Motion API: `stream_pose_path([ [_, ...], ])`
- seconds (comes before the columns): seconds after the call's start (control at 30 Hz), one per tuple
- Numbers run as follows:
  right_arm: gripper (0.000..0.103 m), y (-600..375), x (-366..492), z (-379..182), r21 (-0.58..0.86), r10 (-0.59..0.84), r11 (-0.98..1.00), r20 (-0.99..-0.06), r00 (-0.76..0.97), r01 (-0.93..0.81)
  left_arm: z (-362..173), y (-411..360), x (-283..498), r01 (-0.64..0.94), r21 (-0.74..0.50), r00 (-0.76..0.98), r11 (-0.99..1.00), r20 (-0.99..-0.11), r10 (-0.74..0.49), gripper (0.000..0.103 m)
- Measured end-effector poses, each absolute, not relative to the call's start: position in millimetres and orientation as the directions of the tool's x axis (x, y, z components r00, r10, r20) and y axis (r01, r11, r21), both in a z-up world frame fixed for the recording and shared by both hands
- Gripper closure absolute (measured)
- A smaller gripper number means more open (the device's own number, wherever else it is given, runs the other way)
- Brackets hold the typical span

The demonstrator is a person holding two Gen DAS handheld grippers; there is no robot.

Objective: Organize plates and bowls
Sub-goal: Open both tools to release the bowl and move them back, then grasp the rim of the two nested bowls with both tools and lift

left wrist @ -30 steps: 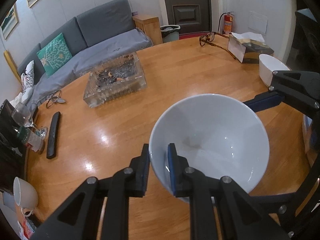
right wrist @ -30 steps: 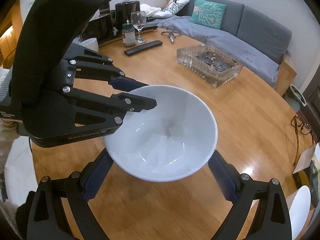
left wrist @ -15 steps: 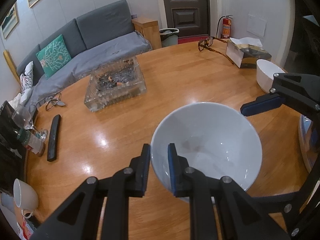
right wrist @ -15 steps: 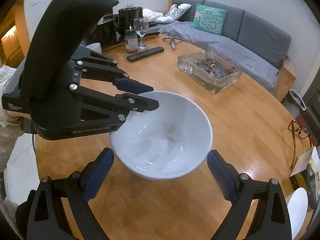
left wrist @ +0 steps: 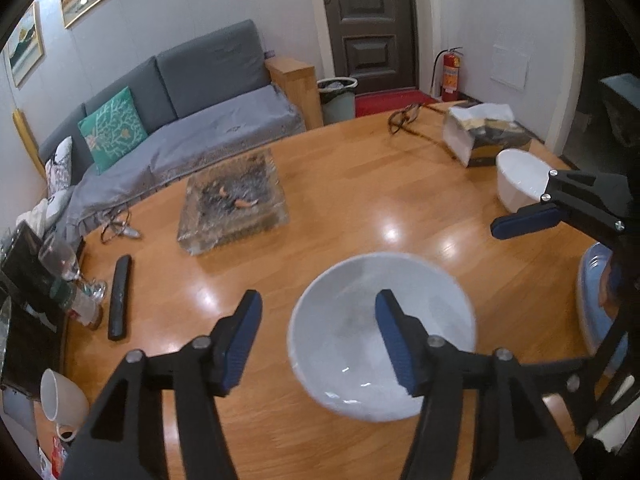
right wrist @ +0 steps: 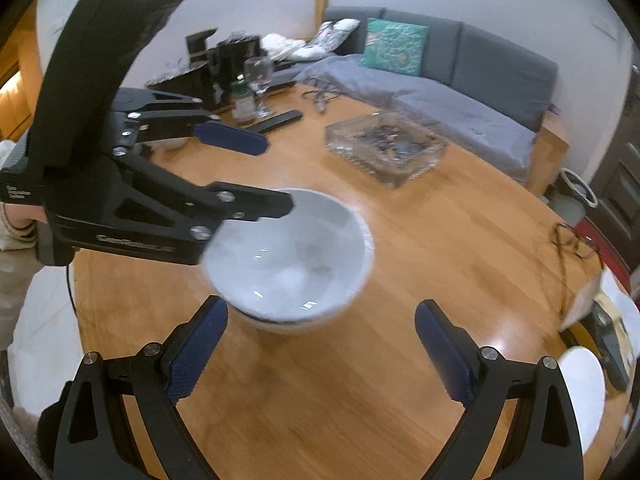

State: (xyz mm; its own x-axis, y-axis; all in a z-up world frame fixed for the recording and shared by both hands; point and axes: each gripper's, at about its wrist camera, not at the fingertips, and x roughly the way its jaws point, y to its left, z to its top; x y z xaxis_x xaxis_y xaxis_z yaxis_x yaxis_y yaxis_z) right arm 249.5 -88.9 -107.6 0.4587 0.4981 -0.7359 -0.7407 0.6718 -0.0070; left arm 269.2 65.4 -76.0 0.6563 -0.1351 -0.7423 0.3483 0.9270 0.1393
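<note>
A white bowl (left wrist: 380,336) sits on the round wooden table (left wrist: 360,200); it also shows in the right wrist view (right wrist: 288,264). My left gripper (left wrist: 316,332) is open, one finger over the bowl's inside and the other left of its rim. My right gripper (right wrist: 320,344) is open and empty, just short of the bowl. A second white bowl (left wrist: 520,180) stands at the far right. A light blue dish (left wrist: 596,304) lies at the right edge, partly hidden by the right gripper.
A glass ashtray (left wrist: 232,204) sits mid-table. A black remote (left wrist: 120,296), wine glass (left wrist: 64,264) and white mug (left wrist: 64,400) stand at the left. Glasses (left wrist: 404,118) and a tissue box (left wrist: 484,138) lie at the far right.
My left gripper opened and let go of the bowl's rim; the bowl now rests on the table. Both grippers have drawn back and up a little.
</note>
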Motion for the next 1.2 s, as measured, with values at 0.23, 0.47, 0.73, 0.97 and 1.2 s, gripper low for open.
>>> stream_pose_path([
  [0.23,0.006,-156.8,248.1,-94.8,-0.014,0.463,0.754,-0.699,0.546,-0.657,-61.6,15.2,267.5,0.433,0.143,0.653,0.890,-0.731,-0.200,0.033],
  [0.47,0.006,-238.1,248.2,-89.0,0.018,0.415,0.835,-0.676,0.608,-0.550,-58.8,-43.6,279.2,0.514,0.060,0.607,0.856,-0.730,-0.313,0.031],
  [0.73,0.006,-322.0,247.0,-101.4,0.030,0.351,0.891,-0.678,0.646,-0.453,-68.8,-110.5,301.3,0.566,-0.015,0.546,0.824,-0.742,-0.389,0.031],
  [0.97,0.005,-358.9,258.6,-131.9,0.084,0.367,0.895,-0.696,0.617,-0.437,-95.6,-153.9,332.4,0.558,-0.104,0.487,0.824,-0.763,-0.426,0.032],
  [1.2,0.005,-357.0,279.4,-158.6,0.040,0.390,0.855,-0.705,0.592,-0.516,-126.7,-168.4,355.6,0.512,-0.087,0.480,0.855,-0.797,-0.368,0.056],
])
